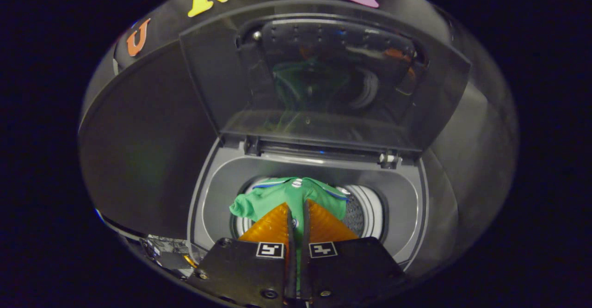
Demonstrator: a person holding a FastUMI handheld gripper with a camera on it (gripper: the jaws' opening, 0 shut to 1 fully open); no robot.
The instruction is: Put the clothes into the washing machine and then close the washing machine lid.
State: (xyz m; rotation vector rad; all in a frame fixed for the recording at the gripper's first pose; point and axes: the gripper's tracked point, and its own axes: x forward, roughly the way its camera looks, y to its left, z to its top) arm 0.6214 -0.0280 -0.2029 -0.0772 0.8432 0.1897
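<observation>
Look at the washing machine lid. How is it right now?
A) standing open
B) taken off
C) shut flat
A: the lid stands raised behind the drum opening, while the gripper pinches the green garment over the drum.

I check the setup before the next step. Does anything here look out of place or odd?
Nothing stands out. The washing machine has its lid raised and upright, and the gripper is shut on the green garment, holding it over the drum opening. Nothing looks spilled or damaged.
</observation>
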